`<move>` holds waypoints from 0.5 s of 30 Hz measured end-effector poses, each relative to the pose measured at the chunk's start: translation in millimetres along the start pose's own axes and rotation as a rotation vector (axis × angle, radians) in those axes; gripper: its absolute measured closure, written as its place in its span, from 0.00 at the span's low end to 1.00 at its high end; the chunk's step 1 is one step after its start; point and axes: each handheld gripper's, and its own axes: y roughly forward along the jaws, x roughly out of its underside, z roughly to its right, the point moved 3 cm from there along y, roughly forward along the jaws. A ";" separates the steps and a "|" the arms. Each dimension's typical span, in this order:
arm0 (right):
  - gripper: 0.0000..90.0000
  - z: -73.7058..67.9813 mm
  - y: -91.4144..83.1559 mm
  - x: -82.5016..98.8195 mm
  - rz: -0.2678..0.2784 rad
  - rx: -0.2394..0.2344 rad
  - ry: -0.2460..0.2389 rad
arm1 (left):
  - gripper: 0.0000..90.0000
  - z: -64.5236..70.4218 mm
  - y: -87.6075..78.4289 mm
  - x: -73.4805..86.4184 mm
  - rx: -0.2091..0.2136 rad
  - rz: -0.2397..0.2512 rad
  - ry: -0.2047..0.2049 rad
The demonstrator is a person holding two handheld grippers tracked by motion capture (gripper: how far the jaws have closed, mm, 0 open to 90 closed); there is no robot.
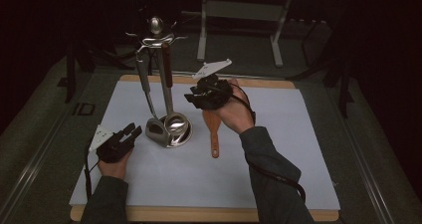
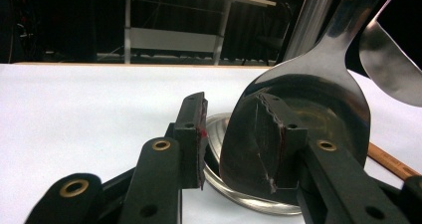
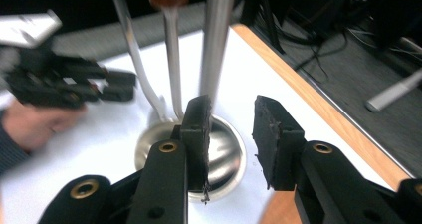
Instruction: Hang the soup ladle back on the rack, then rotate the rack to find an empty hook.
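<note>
Directly below the right gripper [image 1: 195,96], a wooden spatula [image 1: 212,129] lies flat on the table [image 1: 278,149], its blade under the hand and its handle running back toward the person. The long axis is near straight fore-and-aft in the high view. In the right gripper view, a strip of wood shows at the bottom edge between the fingers [image 3: 196,129], so the spatula sits just beneath the gap. These fingers stand moderately apart with nothing pressed between the pads.

The right gripper is the nearer one to the spatula; judged from this, any pick-up falls to it, and the fingers would need to straddle the blade or neck across its narrow width.

Ahead of the right fingers stands a metal utensil stand [image 1: 158,55] with a round base [image 1: 175,130]; a steel turner [image 1: 155,126] and a ladle [image 1: 175,122] hang from it. The left gripper [image 1: 133,133] rests at the near left side of that base, fingers wide, holding nothing. In the left gripper view, the turner blade [image 2: 298,119] lies just beyond the right-hand finger [image 2: 271,134]; contact cannot be confirmed.

Limits of view:
- The spatula blade is covered by the right hand [image 1: 234,109] in the high view.
- The right gripper view is blurred.
- The surroundings beyond the table are too dark to read.
</note>
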 end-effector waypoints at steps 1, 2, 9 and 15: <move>0.75 0.4 2.1 5.1 -0.034 0.016 -0.022 | 0.73 -0.1 0.0 0.0 0.000 0.000 0.000; 0.75 0.4 3.3 7.9 -0.052 0.017 -0.027 | 0.73 -0.2 0.0 0.0 0.001 0.000 -0.001; 0.73 1.6 15.7 31.1 -0.184 0.054 -0.081 | 0.73 1.1 0.4 -0.5 0.007 0.006 -0.007; 0.71 5.8 24.0 51.7 -0.233 0.057 -0.086 | 0.73 1.9 -0.1 -0.9 0.009 0.009 -0.009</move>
